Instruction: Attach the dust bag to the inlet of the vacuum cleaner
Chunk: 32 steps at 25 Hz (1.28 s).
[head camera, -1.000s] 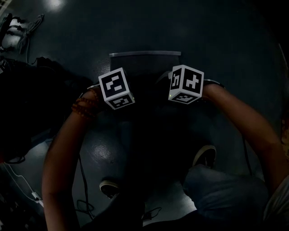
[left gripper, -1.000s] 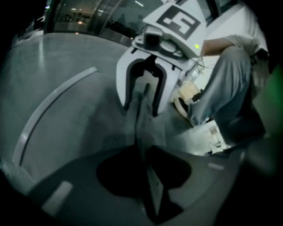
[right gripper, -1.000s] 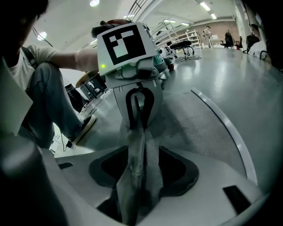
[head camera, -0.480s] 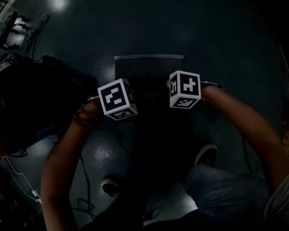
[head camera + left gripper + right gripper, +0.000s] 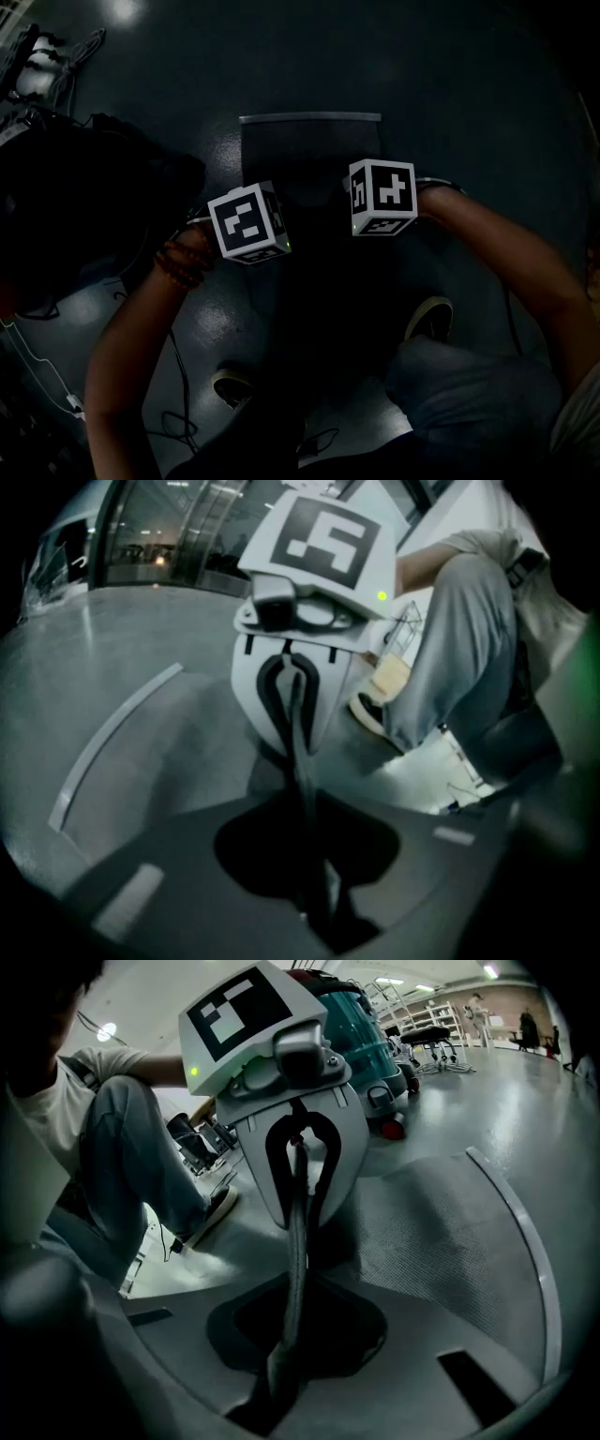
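Observation:
The grey mesh dust bag (image 5: 309,150) lies flat on the dark floor, with a pale strip along its far edge. Both grippers meet over its near end, facing each other. A thin dark edge of the bag (image 5: 295,1269) stands up and runs from one pair of jaws to the other. My left gripper (image 5: 323,911) has that edge between its pads and its jaws are opening. My right gripper (image 5: 272,1387) pinches the same edge from the other side as its jaws are closing. The teal vacuum cleaner (image 5: 361,1026) stands behind, and I cannot see its inlet.
The person's shoes (image 5: 427,319) rest on the floor close behind the bag, with bent legs (image 5: 450,649) beside the grippers. A dark bulky shape (image 5: 84,206) and cables (image 5: 37,66) lie at the left. Chairs and shelves (image 5: 431,1035) stand far off.
Both marker cubes have slid down the head view toward the person, the left one also slightly to the right. The bag stays on the floor.

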Available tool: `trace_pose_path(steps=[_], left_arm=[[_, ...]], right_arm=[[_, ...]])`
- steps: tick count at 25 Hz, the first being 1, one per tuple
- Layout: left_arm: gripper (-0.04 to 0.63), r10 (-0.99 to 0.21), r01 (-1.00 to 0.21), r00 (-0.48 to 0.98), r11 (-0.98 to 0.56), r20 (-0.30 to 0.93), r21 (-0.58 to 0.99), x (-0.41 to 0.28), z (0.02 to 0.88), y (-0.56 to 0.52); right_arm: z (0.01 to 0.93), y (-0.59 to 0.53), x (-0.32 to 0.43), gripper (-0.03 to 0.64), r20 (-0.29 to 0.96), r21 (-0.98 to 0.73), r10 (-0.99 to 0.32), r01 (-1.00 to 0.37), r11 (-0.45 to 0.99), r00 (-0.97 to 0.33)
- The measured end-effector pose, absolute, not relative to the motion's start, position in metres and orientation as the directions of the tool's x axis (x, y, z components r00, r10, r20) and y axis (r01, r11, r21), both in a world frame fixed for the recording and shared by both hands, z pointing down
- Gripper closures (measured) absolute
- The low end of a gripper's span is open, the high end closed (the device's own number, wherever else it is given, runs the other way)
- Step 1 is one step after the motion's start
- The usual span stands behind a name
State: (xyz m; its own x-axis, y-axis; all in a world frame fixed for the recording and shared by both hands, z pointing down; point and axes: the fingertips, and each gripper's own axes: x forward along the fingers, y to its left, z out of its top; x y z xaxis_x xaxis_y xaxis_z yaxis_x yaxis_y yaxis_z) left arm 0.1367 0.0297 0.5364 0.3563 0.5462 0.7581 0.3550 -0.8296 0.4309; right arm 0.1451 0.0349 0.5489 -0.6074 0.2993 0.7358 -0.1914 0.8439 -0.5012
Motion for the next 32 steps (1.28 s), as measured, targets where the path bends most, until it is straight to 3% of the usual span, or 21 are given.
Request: trace_pose_path(steps=[1, 3, 11, 19, 26, 32], left_arm=[[0.551, 0.534, 0.355, 0.363, -0.837, 0.764, 0.417, 0.137, 0.536, 0.031], [0.563, 0.495, 0.333, 0.384, -0.862, 0.78, 0.383, 0.136, 0.533, 0.031], [0.568, 0.175, 0.287, 0.486, -0.957, 0.856, 0.033, 0.133, 0.486, 0.042], [0.569, -0.182, 0.166, 0.556, -0.932, 0.811, -0.323, 0.118, 0.384, 0.03], [0.569, -0.261, 0.1, 0.556, -0.922, 0.789, -0.375, 0.084, 0.314, 0.035], [0.568, -0.316, -0.006, 0.538, -0.929, 0.782, -0.371, 0.04, 0.276, 0.025]], right_arm=[[0.548, 0.036, 0.145, 0.58, 0.748, -0.481, 0.288, -0.19, 0.856, -0.598], [0.543, 0.037, 0.146, 0.581, 0.773, -0.432, 0.25, -0.195, 0.88, -0.584], [0.494, 0.044, 0.145, 0.583, 0.859, -0.088, 0.005, -0.138, 0.986, -0.513], [0.389, 0.029, 0.131, 0.583, 0.81, 0.308, -0.305, -0.08, 0.948, -0.501], [0.316, 0.031, 0.097, 0.583, 0.756, 0.433, -0.355, 0.014, 0.901, -0.55], [0.255, 0.026, 0.044, 0.582, 0.739, 0.523, -0.338, 0.181, 0.833, -0.582]])
